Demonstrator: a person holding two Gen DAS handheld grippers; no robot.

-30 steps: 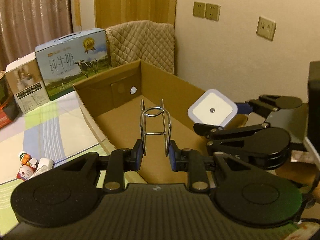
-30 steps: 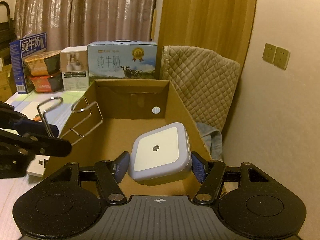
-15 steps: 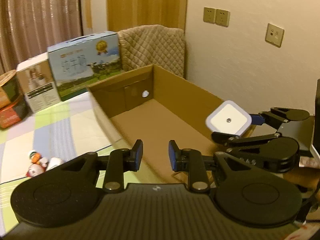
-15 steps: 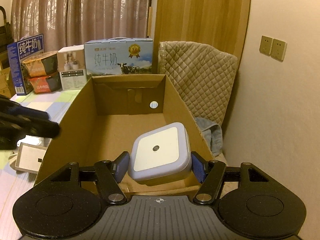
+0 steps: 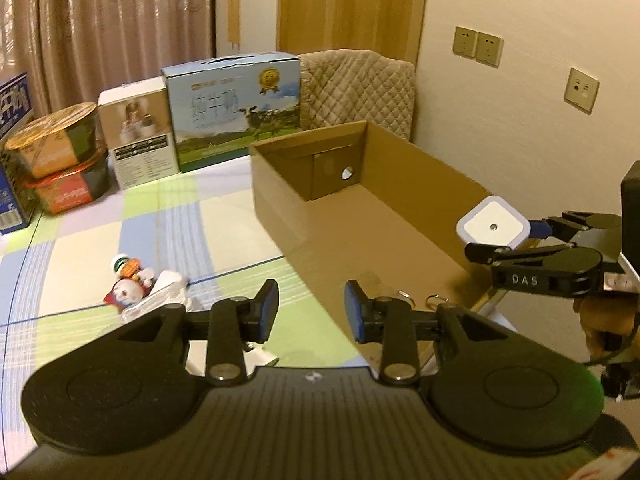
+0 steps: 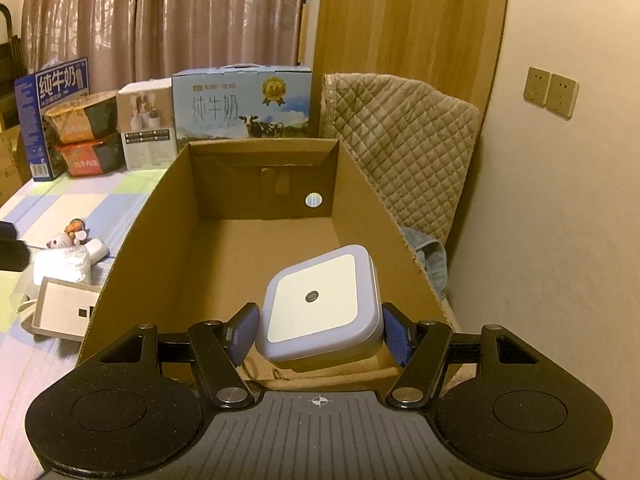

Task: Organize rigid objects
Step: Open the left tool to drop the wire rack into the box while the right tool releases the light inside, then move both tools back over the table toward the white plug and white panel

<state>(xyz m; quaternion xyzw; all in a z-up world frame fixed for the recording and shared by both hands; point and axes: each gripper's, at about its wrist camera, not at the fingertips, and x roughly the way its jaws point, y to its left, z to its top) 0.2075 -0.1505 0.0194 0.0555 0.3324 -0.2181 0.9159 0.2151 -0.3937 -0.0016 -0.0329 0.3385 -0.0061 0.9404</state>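
Observation:
An open cardboard box (image 6: 160, 216) (image 5: 276, 204) lies on the checked table. My right gripper (image 6: 320, 334) is shut on a square white night light (image 6: 316, 300) and holds it above the box's near end; it also shows in the left wrist view (image 5: 494, 226). My left gripper (image 5: 311, 310) is open and empty, over the box's left wall near its front. A wire metal holder (image 5: 436, 300) lies on the box floor just behind my left gripper's right finger, mostly hidden.
On the table left of the box lie a small toy figure (image 5: 128, 286), a white packet (image 6: 62, 266) and a flat white box (image 6: 66, 312). Milk cartons (image 6: 244, 108), a white carton and noodle bowls (image 5: 56, 152) stand at the back. A quilted chair (image 6: 400, 136) and a wall are on the right.
My left gripper opened and let go of the wire holder, which now lies in the box, then pulled back and to the left. My right gripper kept hold of the night light.

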